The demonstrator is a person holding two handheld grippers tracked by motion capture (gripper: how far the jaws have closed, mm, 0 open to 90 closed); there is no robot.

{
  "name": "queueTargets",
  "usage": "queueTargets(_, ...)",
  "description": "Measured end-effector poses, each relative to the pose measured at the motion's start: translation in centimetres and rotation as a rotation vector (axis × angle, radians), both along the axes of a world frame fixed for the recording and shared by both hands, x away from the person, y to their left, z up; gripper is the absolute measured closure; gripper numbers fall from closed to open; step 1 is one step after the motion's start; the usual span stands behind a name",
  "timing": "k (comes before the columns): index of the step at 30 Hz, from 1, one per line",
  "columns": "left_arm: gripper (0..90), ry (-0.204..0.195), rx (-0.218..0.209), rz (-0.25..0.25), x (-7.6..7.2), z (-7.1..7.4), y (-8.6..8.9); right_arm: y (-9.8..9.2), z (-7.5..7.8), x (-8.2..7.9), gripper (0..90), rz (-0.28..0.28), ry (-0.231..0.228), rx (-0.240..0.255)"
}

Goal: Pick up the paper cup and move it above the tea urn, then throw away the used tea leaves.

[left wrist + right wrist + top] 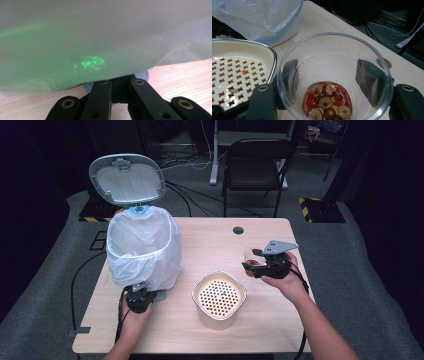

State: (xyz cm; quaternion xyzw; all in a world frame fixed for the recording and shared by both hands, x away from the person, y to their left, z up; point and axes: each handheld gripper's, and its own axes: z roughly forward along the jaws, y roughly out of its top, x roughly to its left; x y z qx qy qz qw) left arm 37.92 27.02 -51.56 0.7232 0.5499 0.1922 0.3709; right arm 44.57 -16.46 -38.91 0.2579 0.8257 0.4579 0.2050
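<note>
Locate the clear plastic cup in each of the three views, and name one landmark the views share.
High view: clear cup right of centre, held by the right gripper.
Left gripper view: not in it.
Right gripper view: lower centre, between the black jaws, red and pale pieces at its bottom.
Shared landmark: the white-bagged bin.

Probably a lab or test studio, not a home. Landmark: light wooden table (210, 240) on grey carpet. Behind it a black folding chair (255, 167), loose cables (185, 162) across the floor, and yellow-black hazard-striped blocks (320, 207). Surroundings dark, hard to read.
</note>
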Motion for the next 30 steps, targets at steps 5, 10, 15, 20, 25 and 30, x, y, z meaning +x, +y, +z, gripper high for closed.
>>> queueTargets(5,90.0,0.0,0.0,0.0,0.0,0.0,0.0,0.9,0.5,0.2,34.7,0.043,-0.043,-0.024)
queueTargets(10,90.0,0.001,0.001,0.0,0.0,0.0,0.0,1.6,0.9,0.3,35.0,0.09,-0.085,-0.04)
queueTargets(15,90.0,0.0,-0.001,-0.001,0.0,0.0,0.0,2.2,1.5,0.5,35.2,0.116,-0.118,-0.051)
queueTargets(20,90.0,0.001,-0.003,-0.001,0.0,0.0,0.0,2.5,1.5,0.6,35.3,0.141,-0.132,-0.07)
queueTargets(25,90.0,0.001,-0.003,-0.001,0.0,0.0,0.0,2.9,1.7,0.4,35.4,0.161,-0.152,-0.086)
queueTargets(30,90.0,0.001,-0.004,-0.001,0.0,0.0,0.0,3.6,2.2,-0.3,35.7,0.199,-0.2,-0.129)
